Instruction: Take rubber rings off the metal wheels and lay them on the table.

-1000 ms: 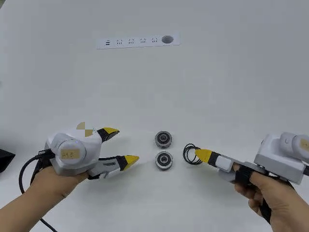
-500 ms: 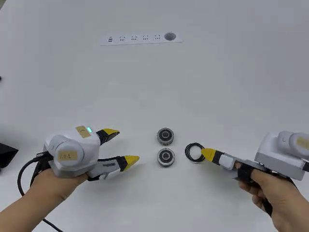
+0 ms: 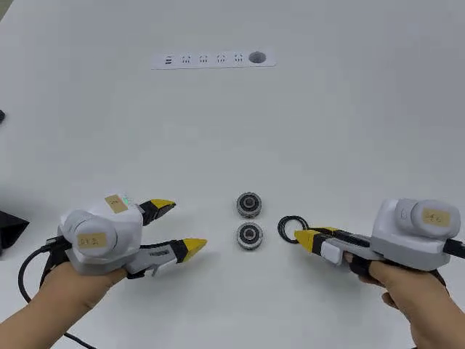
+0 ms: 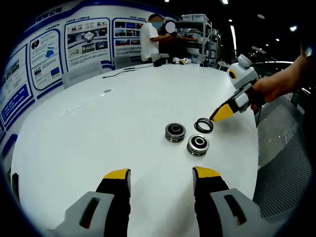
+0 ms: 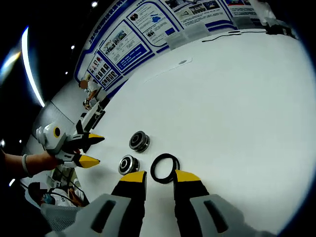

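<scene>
Left gripper [image 3: 179, 226] empty, jaws wide apart, sits left of two metal wheels [image 3: 249, 235] on the white table [image 3: 327, 131]. Black rubber rings [image 3: 292, 229] lie flat just right of the near wheel, at the right gripper [image 3: 304, 237] tips, whose jaws are narrowly apart and grip nothing

In the head view a dark object [image 3: 9, 227] is cut off by the left edge, so what it is cannot be told, and the cable [image 3: 22, 273] of the left gripper [image 3: 179, 226] runs out past the bottom edge. The black rubber rings [image 3: 292, 228] lie overlapped (their number cannot be counted), one arc hidden behind the yellow fingers [image 3: 309, 239] of the right gripper [image 3: 305, 237]. The power strip [image 3: 213, 59] has sockets too small to make out, and the print on the wall posters [image 5: 129, 47] is too small to read.
</scene>
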`<state>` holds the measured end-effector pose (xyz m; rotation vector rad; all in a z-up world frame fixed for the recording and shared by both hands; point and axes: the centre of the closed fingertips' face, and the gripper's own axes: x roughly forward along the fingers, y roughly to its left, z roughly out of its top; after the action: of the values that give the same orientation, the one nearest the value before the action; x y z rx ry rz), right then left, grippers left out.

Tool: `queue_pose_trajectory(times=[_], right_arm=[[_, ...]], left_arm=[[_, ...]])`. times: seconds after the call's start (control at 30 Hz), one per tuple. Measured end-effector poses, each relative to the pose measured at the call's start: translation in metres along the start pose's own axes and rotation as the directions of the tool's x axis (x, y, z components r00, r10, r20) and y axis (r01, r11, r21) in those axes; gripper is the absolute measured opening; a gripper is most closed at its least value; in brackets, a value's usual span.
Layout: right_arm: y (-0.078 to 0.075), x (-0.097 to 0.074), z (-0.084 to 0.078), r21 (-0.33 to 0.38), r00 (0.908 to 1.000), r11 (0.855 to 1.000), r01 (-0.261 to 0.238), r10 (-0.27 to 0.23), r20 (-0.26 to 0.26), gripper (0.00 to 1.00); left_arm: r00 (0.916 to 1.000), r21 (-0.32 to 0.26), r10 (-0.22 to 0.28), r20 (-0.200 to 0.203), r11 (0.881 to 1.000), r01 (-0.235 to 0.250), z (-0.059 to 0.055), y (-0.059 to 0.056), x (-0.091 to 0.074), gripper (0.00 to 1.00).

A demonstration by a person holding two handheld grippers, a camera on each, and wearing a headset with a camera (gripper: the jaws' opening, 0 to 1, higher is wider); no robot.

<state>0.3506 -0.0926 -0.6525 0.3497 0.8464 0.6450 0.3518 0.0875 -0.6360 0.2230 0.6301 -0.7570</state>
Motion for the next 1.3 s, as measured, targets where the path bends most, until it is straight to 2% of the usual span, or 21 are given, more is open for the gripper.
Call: queue_pose_trajectory(times=[0.07,0.2,0.47,0.63,0.8,0.87,1.07,1.3], right_arm=[[-0.001,-0.002,0.002,-0.04,0.9999,0.999,0.01,-0.01,0.007,0.29],[0.002,-0.005,0.001,-0.061,1.0,0.998,0.005,-0.005,0.004,0.36],[0.006,-0.016,-0.002,-0.108,0.9999,0.994,0.01,-0.011,-0.001,0.43],[0.008,-0.024,-0.004,-0.166,0.9999,0.986,0.017,-0.017,-0.002,0.49],[0.013,-0.032,-0.008,-0.231,0.9999,0.973,0.01,-0.013,-0.01,0.55],[0.016,-0.036,-0.009,-0.27,0.9998,0.963,0.011,-0.014,-0.011,0.58],[0.024,-0.044,-0.016,-0.337,0.9998,0.941,-0.003,-0.004,-0.021,0.65],[0.029,-0.051,-0.029,-0.395,0.999,0.919,-0.005,-0.013,-0.044,0.7]], left_arm=[[1.0,-0.006,0.002,0.005,1.0,-0.002,0.0,-0.001,-0.003,0.52],[0.9999,-0.016,0.001,0.016,1.0,-0.001,0.0,-0.005,-0.007,0.53],[0.9992,-0.04,0.004,0.039,0.999,-0.003,0.002,-0.012,-0.016,0.54],[0.9987,-0.05,-0.003,0.051,0.999,0.006,0.0,-0.017,-0.019,0.55],[0.9975,-0.062,-0.011,0.069,0.998,0.015,0.003,-0.027,-0.023,0.57],[0.9969,-0.071,-0.011,0.077,0.997,0.017,0.003,-0.03,-0.025,0.58],[0.9963,-0.087,-0.015,0.085,0.996,0.022,-0.001,-0.04,-0.032,0.6],[0.9946,-0.107,-0.001,0.104,0.994,0.013,-0.004,-0.041,-0.043,0.62]])
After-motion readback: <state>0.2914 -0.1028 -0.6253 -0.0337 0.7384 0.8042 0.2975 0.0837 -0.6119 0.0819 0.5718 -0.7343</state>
